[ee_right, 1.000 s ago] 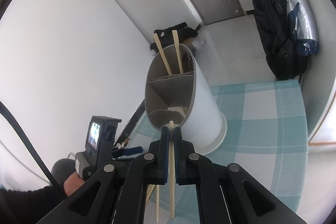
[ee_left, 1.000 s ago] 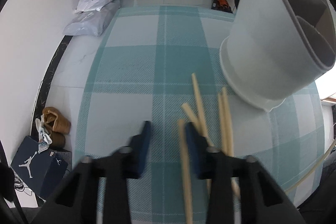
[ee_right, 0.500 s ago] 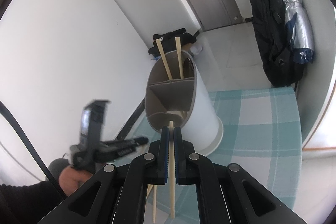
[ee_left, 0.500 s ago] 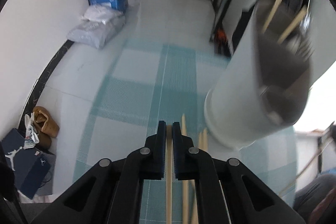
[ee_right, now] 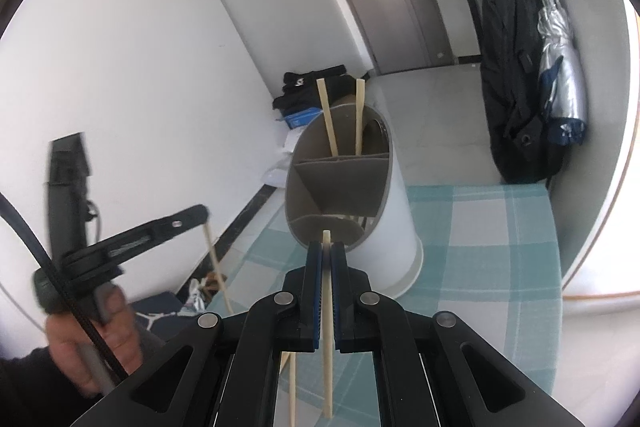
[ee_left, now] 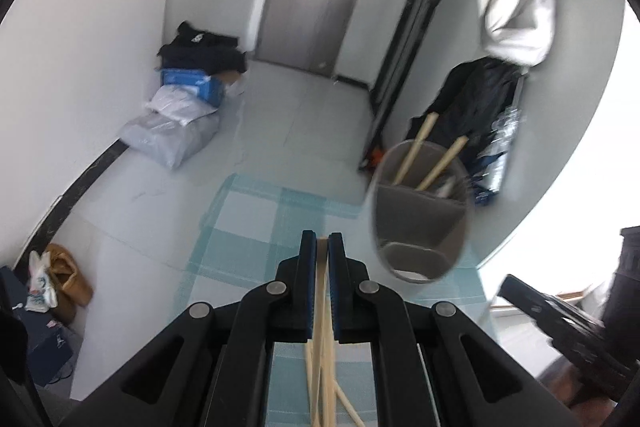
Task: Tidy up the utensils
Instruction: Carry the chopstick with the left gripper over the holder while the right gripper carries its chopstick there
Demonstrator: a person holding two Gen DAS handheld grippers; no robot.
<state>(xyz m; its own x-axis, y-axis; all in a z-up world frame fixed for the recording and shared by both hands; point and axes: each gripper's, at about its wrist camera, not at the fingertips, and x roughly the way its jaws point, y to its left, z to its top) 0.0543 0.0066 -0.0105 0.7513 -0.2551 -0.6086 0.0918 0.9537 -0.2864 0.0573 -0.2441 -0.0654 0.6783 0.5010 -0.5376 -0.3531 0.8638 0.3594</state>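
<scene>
Pale wooden chopsticks (ee_right: 327, 327); matt plastic holder (ee_right: 400, 227); woven checked cloth (ee_right: 500, 267).

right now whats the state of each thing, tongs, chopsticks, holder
left tongs: shut on a chopstick, lifted off the cloth
right tongs: shut on a chopstick, tip at the holder's rim
utensil holder: tilted, on the checked cloth
two chopsticks: standing in the holder's far compartment
loose chopsticks: on the cloth

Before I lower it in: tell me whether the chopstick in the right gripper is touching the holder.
Cannot tell. In the right wrist view the chopstick tip overlaps the holder rim, but depth is unclear; the right gripper is clamped on it.
</scene>
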